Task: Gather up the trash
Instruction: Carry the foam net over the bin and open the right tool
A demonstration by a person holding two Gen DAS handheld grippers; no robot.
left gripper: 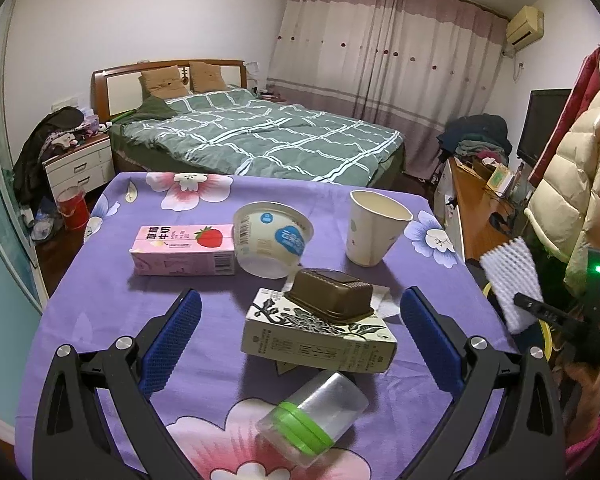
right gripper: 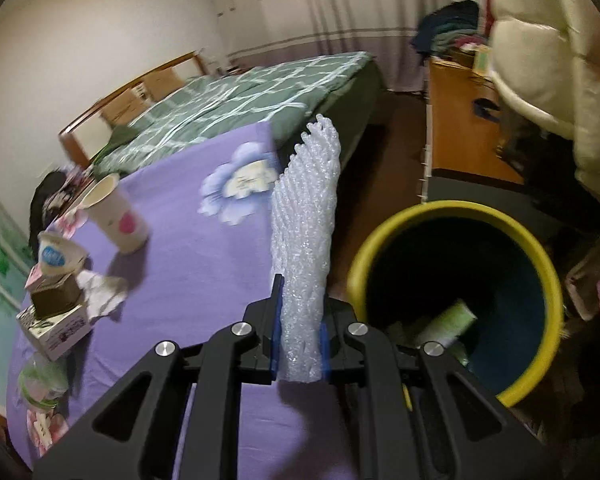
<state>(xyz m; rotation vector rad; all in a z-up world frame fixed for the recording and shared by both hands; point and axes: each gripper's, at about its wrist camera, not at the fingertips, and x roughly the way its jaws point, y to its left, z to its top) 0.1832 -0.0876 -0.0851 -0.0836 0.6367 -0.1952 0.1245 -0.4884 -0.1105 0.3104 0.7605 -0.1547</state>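
White foam netting (right gripper: 306,240) is pinched upright in the right tongs (right gripper: 300,344), at the surface (right gripper: 204,248) edge, just beside the yellow-rimmed bin (right gripper: 452,216), which already holds some trash. The step in hand is transfer to the bin. The next move likely calls for centring over the opening, then releasing. The left tongs (left gripper: 300,344) are spread, empty, above the carton (left gripper: 320,340).

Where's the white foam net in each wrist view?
Left wrist: the foam net is at the right edge, past the table's right side, above the yellow bin rim.
Right wrist: the foam net stands at centre, clamped in the right hand-held gripper.
Shared landmark: the paper cup on the purple cloth.
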